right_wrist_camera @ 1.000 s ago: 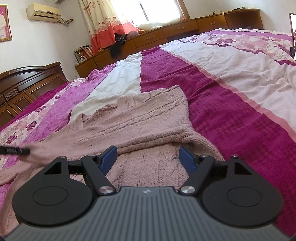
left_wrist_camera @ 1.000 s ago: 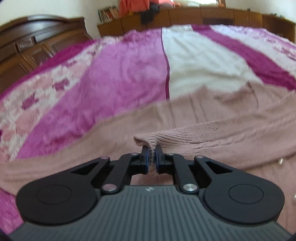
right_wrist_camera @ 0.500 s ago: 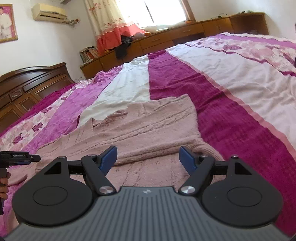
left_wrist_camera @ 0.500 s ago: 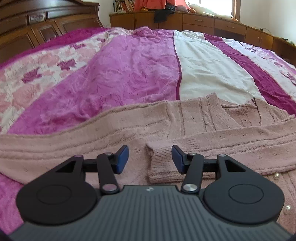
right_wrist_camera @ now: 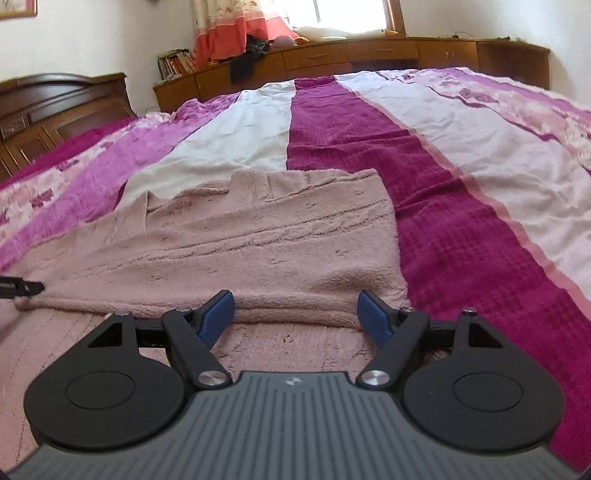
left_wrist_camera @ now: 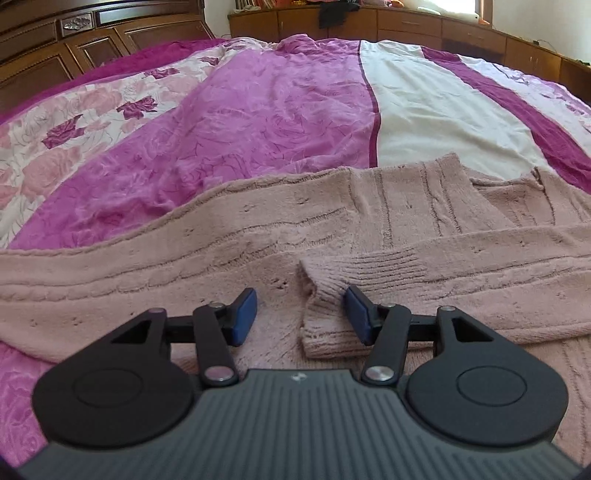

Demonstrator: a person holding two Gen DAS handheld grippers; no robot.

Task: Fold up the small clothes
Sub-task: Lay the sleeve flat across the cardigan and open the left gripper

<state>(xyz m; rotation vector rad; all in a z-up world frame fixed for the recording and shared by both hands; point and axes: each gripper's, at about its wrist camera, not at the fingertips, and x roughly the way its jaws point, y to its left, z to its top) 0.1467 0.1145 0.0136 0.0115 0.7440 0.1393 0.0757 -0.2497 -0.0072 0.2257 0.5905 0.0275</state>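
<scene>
Left gripper (left_wrist_camera: 301, 315) and right gripper (right_wrist_camera: 297, 315), jaws spread wide, grasping nothing.
Pink knit cardigan (left_wrist_camera: 332, 229) lies flat on striped bedspread (left_wrist_camera: 258, 110), sleeve cuff (left_wrist_camera: 325, 310) between the left jaws.

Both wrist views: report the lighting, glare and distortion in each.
Left wrist view: even daylight, sharp focus on the pink sweater; fisheye bends the headboard; blown-out window corner at top right. Right wrist view: window overexposed, washing out the sill; the bedspread bulges with barrel distortion, edges slightly soft.

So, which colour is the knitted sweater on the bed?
Dusty pink, with cable-knit ribbing; the sweater shows best in the left wrist view.
</scene>
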